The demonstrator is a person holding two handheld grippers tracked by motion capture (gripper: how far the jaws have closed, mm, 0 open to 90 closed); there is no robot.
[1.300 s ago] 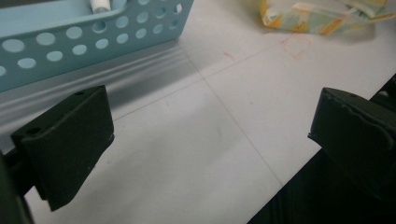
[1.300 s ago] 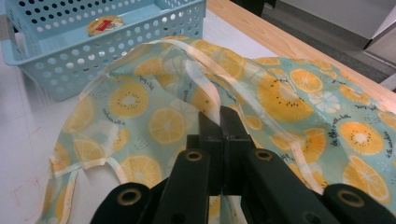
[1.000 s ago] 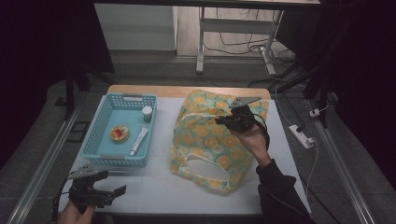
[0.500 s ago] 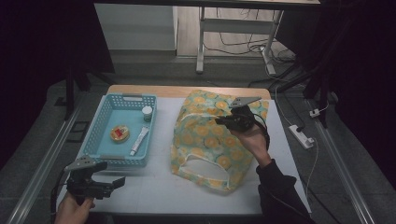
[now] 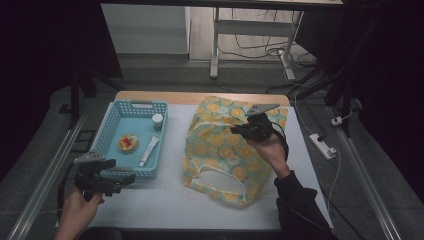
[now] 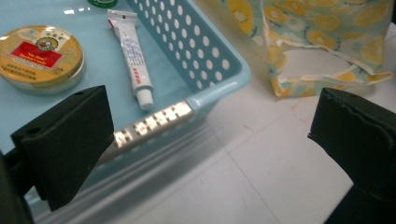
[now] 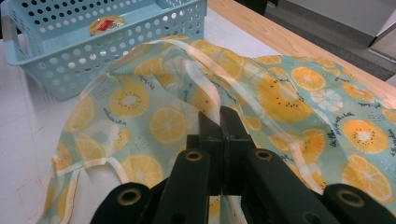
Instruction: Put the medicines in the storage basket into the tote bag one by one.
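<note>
A fabric bag (image 5: 220, 150) printed with orange slices lies on the white table, its handle opening toward the front edge. My right gripper (image 5: 239, 131) is over the bag's upper right part, shut on a fold of the bag (image 7: 289, 93); its jaws (image 7: 222, 122) meet with the cloth trim pinched between them. My left gripper (image 5: 125, 176) is open and holds nothing, just in front of the near corner of the blue basket (image 5: 111, 125). Through its wide jaws (image 6: 210, 112) I see the basket rim (image 6: 224, 79), a white tube (image 6: 133, 60) and a round yellow tin (image 6: 39, 53).
The basket also holds a small white bottle (image 5: 158, 121) at its far end. A wooden strip (image 5: 200, 97) runs along the table's far edge. A power strip (image 5: 324, 146) lies off the right side. A metal rail (image 5: 45, 175) runs along the left.
My left gripper has moved up and toward the basket's near corner. The right gripper and the bag have stayed put.
</note>
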